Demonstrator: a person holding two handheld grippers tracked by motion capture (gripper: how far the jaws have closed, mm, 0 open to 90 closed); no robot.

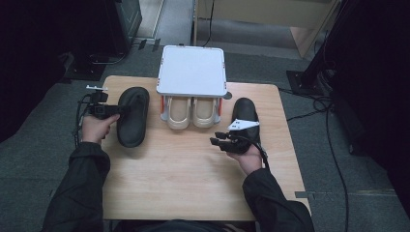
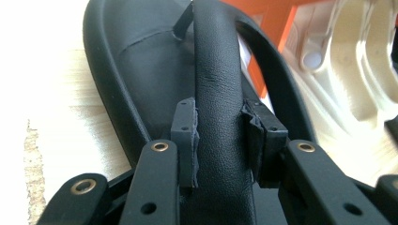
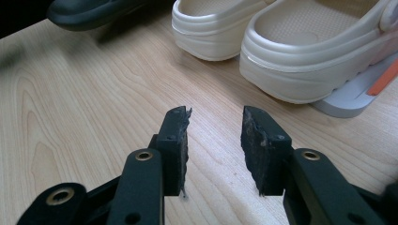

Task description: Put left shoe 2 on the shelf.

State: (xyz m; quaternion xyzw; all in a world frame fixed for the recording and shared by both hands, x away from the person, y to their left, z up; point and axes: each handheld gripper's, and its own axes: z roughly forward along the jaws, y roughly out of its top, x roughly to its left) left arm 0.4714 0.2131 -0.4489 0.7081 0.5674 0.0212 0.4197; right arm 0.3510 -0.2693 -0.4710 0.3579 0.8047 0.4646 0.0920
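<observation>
The black slipper [image 1: 132, 116] in the left tool [image 1: 102, 110] is a matte, smooth slide with a broad leather-like strap [image 2: 218, 93] arching over a dark footbed and a thick rounded sole rim. It lies lengthwise on the table [image 1: 183, 179], straight ahead of the left tool, which comes at it from the side. In the left gripper view the tool's two pads [image 2: 185, 140] sit tight against either side of the strap, clamped on it, with the strap running up between them.

A second black slipper [image 1: 245, 116] lies just beyond the right tool [image 1: 217, 142], partly under the hand [image 1: 249, 157] that holds it. The right tool's jaws stand apart with bare table between the worn pads [image 3: 176, 140]; they touch nothing.

Ahead of the right tool, a pair of cream clogs [image 3: 305, 51] rests on a low white rack [image 1: 192, 70] with orange parts, between the two black slippers.
</observation>
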